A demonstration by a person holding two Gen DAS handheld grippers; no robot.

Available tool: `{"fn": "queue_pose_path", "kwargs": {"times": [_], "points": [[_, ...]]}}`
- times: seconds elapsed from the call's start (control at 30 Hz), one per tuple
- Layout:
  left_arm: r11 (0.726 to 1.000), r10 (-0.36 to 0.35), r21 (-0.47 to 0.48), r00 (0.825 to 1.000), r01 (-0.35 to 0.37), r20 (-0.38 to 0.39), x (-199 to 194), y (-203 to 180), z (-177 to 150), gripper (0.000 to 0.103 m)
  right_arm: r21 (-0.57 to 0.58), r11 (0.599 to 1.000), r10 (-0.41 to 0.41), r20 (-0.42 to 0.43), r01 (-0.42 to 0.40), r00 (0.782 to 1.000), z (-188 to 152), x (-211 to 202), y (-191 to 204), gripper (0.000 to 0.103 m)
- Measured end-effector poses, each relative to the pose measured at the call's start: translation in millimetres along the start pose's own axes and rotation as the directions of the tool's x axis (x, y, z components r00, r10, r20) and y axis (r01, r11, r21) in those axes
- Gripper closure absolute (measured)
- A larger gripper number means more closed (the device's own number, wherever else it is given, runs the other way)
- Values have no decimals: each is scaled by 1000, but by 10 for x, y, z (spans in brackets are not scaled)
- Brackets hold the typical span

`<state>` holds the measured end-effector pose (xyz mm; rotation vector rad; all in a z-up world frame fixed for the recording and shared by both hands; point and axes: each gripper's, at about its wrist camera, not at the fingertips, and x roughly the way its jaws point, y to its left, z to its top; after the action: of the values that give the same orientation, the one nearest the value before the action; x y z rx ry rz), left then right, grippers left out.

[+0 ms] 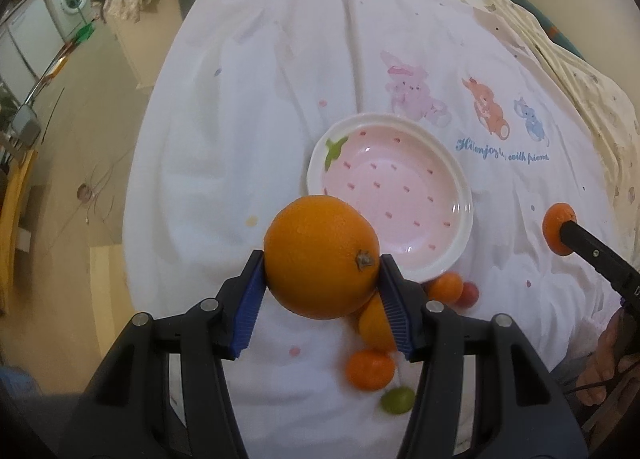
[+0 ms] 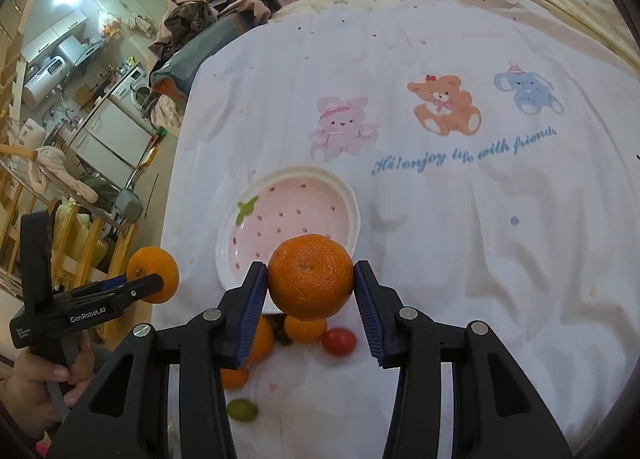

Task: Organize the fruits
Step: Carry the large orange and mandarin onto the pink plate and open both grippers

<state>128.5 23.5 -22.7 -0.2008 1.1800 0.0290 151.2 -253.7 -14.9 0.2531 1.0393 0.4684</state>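
Left gripper (image 1: 322, 301) clamped on a smooth orange (image 1: 321, 257), right gripper (image 2: 310, 301) clamped on a bumpy mandarin (image 2: 311, 276), both held up near the front rim of the strawberry plate (image 1: 460, 235), which holds nothing yet. Remaining fruit below on the white sheet (image 1: 280, 99): small oranges (image 1: 370, 370), red tomato (image 2: 339, 341), green grape (image 1: 397, 400). Risks: round fruit pinched only at its sides slipping out; two loads meeting over one shallow plate and bumping; hard release rolling fruit off the rim onto soft, wrinkled cloth.
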Motion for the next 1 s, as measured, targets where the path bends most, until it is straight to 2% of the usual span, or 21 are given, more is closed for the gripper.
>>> {"fn": "queue_pose_path", "kwargs": {"times": [0.23,0.5,0.67,1.0], "points": [[1000,-8,27,1000,8,-3,191,-97,307,52,-4,1000,-3,-4,3,1000,221,219,-53,56],[998,-27,50,1000,28,-16,531,-143,493,52,-13,1000,11,-33,-11,999,439,563,-75,56],[996,-63,66,997,65,-33,754,-148,574,52,41,998,54,-74,-51,996,585,884,-175,56],[988,-113,95,990,121,-87,1080,-259,730,51,62,994,95,-164,-86,982,693,1448,-189,56]]}}
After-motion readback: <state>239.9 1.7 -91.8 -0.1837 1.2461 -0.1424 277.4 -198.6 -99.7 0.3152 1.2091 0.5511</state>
